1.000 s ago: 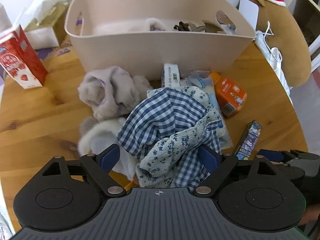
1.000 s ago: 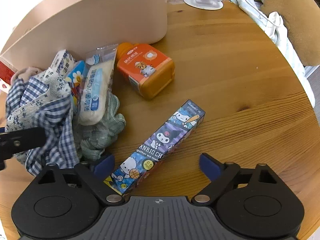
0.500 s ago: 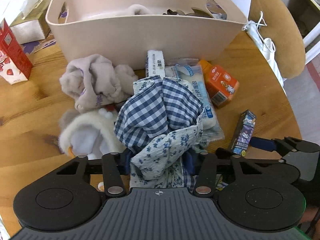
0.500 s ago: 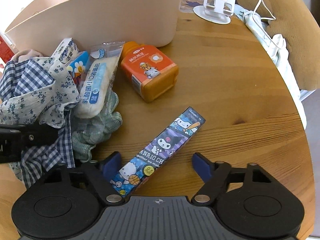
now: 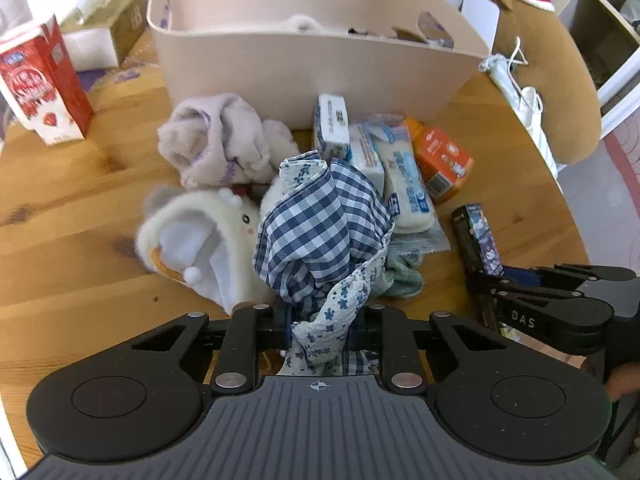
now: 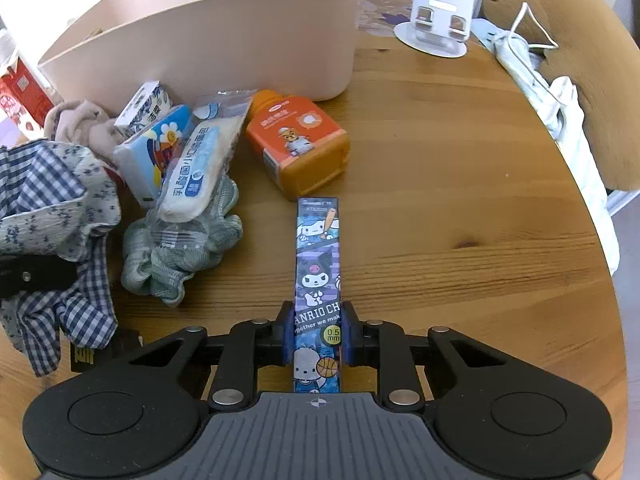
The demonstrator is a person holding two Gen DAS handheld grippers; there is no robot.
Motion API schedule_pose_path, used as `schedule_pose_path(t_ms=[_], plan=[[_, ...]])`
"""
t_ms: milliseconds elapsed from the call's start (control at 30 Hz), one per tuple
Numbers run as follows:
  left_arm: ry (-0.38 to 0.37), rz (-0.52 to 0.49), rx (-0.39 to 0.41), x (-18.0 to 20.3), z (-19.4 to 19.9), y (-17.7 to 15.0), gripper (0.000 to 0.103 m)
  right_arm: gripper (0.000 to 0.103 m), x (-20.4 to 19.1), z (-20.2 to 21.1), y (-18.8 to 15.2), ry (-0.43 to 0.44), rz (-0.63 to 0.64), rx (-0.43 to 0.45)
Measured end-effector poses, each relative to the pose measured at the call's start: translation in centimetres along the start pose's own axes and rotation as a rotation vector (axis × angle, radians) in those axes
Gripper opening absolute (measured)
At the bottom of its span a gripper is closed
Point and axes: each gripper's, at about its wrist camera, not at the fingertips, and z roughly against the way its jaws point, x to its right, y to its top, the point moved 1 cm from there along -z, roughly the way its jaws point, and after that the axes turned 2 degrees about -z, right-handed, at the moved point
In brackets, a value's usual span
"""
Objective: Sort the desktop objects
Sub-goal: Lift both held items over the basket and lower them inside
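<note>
The crumpled blue checked cloth is now pinched in the left gripper jaws, and the right gripper jaws, open before, now clamp the cartoon pen box.

- I read the table as varnished wood, grain and knots visible.
- The beige bin looks like smooth matt plastic.
- The checked cloth is thin woven fabric; the white plush toy is fuzzy.
- The pen box is glossy printed card.
- My gripper bodies are matt black plastic.
</note>
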Motion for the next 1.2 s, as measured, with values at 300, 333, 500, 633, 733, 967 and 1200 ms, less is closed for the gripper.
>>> schedule_pose_path(t_ms=[300,333,500,633,733,967,1200], plan=[[0.038,-0.001,0.054,0.4,3.1,0.1,0.02,0.021,0.4,2.9,0.3,0.066,0.011,0.078],[0.045,-0.016,0.065,0.5,3.5,0.0,0.02,0.021,0.4,3.3,0.4,0.073,0.013,0.089],[0.047,-0.016,0.106,0.5,5.4,0.2,0.02,0.021,1.0,5.0,1.1,0.103,0.01,0.131],[0.064,0.01,0.166,0.3,7.3,1.2,0.02,0.021,2.0,5.8,2.4,0.122,-0.014,0.159],[0.07,0.022,0.218,0.2,9.1,2.4,0.02,0.021,2.0,7.3,3.0,0.134,-0.007,0.193],[0.078,0.072,0.25,-0.2,11.4,5.5,0.02,0.021,2.4,10.5,6.5,0.132,0.067,0.301],[0.118,0.046,0.306,-0.5,11.9,8.8,0.02,0.021,1.9,12.6,11.2,0.121,0.117,0.418]])
